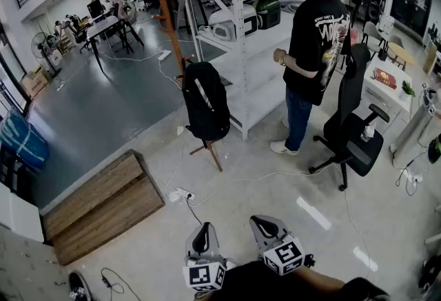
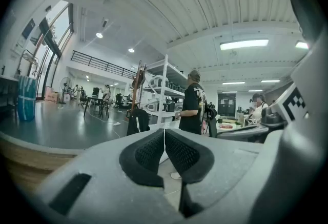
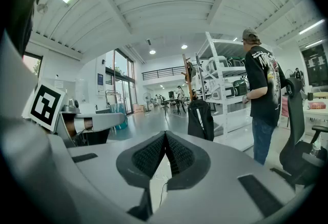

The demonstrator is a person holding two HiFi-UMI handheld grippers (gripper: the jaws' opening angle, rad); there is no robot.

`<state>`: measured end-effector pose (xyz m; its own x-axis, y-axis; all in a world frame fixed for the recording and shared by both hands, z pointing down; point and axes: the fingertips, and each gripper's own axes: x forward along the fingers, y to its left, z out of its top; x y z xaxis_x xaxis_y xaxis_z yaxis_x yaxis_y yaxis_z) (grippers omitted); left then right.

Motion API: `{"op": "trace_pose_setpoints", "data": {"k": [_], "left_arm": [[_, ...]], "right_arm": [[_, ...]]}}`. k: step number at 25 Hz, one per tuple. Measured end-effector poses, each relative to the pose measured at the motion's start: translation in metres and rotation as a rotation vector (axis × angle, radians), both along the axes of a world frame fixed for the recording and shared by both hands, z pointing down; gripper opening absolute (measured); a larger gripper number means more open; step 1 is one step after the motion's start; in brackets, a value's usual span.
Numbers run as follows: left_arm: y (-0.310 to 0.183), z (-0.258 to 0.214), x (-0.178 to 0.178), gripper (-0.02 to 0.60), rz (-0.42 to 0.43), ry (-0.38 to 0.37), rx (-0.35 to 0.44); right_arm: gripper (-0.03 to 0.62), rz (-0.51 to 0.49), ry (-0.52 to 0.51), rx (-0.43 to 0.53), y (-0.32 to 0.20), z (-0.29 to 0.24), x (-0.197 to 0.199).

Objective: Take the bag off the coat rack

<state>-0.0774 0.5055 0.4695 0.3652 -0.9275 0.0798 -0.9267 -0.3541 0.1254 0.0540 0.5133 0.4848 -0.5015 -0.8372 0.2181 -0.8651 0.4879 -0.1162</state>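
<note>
A black backpack [image 1: 205, 101] hangs on a brown wooden coat rack [image 1: 167, 14] that stands beside white shelving, well ahead of me across the floor. Both gripper views show the bag far off too: the backpack [image 2: 137, 122] small at centre left, the backpack [image 3: 200, 119] right of centre under the rack pole [image 3: 188, 80]. My left gripper [image 1: 200, 239] and right gripper [image 1: 265, 228] sit low at the bottom of the head view, side by side, both shut with nothing between their jaws and far from the bag.
A person in a black T-shirt and cap [image 1: 313, 45] stands at the white shelving [image 1: 238, 31]. A black office chair [image 1: 353, 120] is to the right. A wooden step platform [image 1: 103, 203] lies left. A power strip and cables [image 1: 180, 194] cross the floor ahead.
</note>
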Motion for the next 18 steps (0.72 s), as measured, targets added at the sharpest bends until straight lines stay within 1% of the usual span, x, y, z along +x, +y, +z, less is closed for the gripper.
{"op": "trace_pose_setpoints", "data": {"k": [5,11,15,18], "left_arm": [[-0.006,0.004,-0.005,0.018,0.006,0.006,-0.002],[-0.008,0.008,-0.018,0.018,0.013,0.010,-0.007],[-0.008,0.009,-0.030,0.018,0.018,0.013,-0.011],[-0.009,0.012,-0.042,0.018,0.028,0.021,-0.016]], "right_arm": [[0.012,-0.024,-0.002,0.019,-0.004,0.008,-0.009],[0.012,-0.011,0.001,0.001,-0.003,0.007,-0.021],[0.012,-0.001,-0.028,-0.014,-0.004,0.009,-0.032],[0.012,0.002,-0.026,-0.010,-0.005,0.009,-0.044]]}}
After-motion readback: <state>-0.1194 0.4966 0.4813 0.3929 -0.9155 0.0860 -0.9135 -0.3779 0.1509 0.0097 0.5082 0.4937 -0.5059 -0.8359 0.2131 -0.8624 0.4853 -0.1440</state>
